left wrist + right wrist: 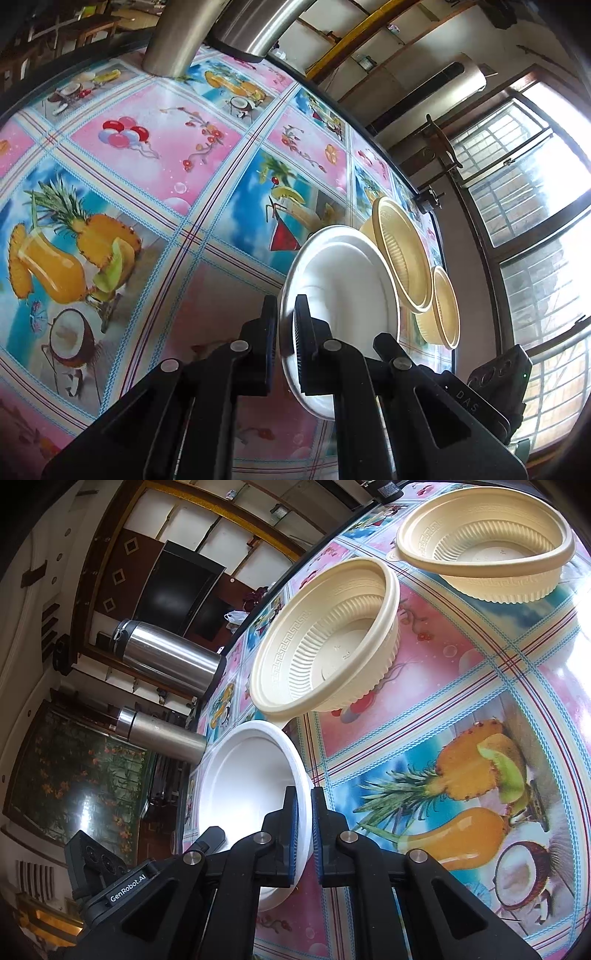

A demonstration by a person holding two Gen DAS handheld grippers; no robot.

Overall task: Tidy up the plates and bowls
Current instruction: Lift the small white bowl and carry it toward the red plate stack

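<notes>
Right wrist view shows the right gripper (304,808) pinching the white plate (251,797) rim; the left gripper (286,325) pinches the opposite rim, cream bowls (325,638) lying just beyond.

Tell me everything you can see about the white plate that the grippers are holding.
The white plate is round and shallow, with a raised rim and a smooth, flat centre; it looks like foam or thin plastic. It appears empty and clean. It sits just above the fruit-print tablecloth, tilted, beside the nearer cream bowl. Both grippers pinch its rim: the right gripper with one jaw inside and one outside, the left gripper likewise on the opposite edge.
</notes>
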